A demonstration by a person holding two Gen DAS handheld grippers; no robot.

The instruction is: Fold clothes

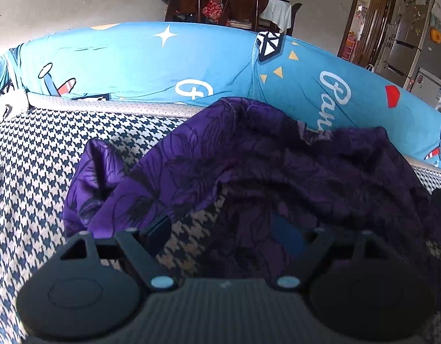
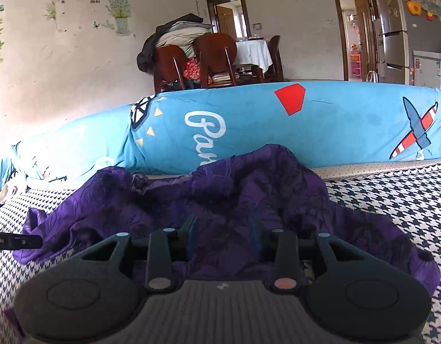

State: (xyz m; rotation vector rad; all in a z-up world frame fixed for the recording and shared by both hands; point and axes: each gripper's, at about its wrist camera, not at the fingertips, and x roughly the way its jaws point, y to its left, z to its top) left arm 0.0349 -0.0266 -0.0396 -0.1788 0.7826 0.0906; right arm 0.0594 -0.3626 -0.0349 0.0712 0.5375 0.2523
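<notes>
A crumpled purple garment [image 1: 277, 157] with a dark floral print lies on the houndstooth-covered surface [image 1: 48, 172]. My left gripper [image 1: 224, 232] is open wide and low at the garment's near edge. Its left finger [image 1: 160, 229] is over bare houndstooth and its blue-padded right finger [image 1: 289, 235] is over purple cloth. In the right wrist view the same garment [image 2: 249, 189] spreads ahead. My right gripper [image 2: 223, 229] is open to a narrower gap, with a rise of the purple cloth between its fingers. A black part of the other gripper [image 2: 17, 241] shows at the left edge.
A long blue cushion [image 1: 163, 66] [image 2: 335, 126] with printed planes and lettering runs along the far edge. Beyond it stand wooden chairs [image 2: 214, 57] piled with clothes, a table with a white cloth [image 2: 254, 51], a doorway and a fridge [image 2: 398, 37].
</notes>
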